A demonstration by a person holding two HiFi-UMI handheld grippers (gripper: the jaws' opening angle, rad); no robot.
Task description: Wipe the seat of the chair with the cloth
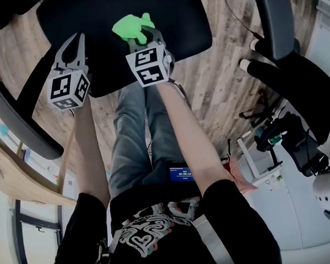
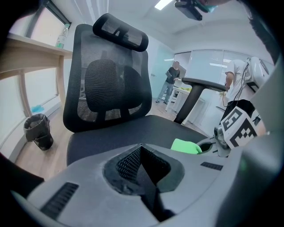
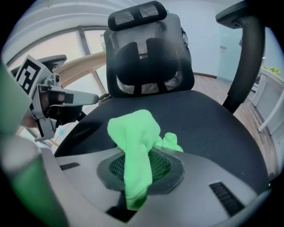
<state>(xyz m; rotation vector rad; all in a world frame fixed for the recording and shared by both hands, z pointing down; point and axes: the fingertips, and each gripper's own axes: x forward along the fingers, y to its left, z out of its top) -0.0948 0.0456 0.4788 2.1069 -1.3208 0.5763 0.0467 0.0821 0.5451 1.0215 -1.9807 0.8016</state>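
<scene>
The chair's black seat (image 1: 93, 27) fills the top of the head view, and its mesh backrest (image 3: 148, 57) stands beyond it. My right gripper (image 1: 139, 37) is shut on a bright green cloth (image 1: 129, 25), which bunches over the jaws (image 3: 133, 133) just above the seat's front middle (image 3: 208, 124). My left gripper (image 1: 77, 42) hovers over the seat's left front part. It is shut, with nothing between its fingers. From the left gripper view the cloth (image 2: 185, 146) shows to the right, above the seat (image 2: 133, 131).
Armrests flank the seat at left (image 1: 21, 122) and right (image 1: 275, 18). A black bin (image 2: 39, 131) stands on the wooden floor by a desk (image 2: 26, 53). Another dark chair (image 1: 295, 89) and white cabinets (image 1: 279, 200) are to the right. People stand far back (image 2: 171, 82).
</scene>
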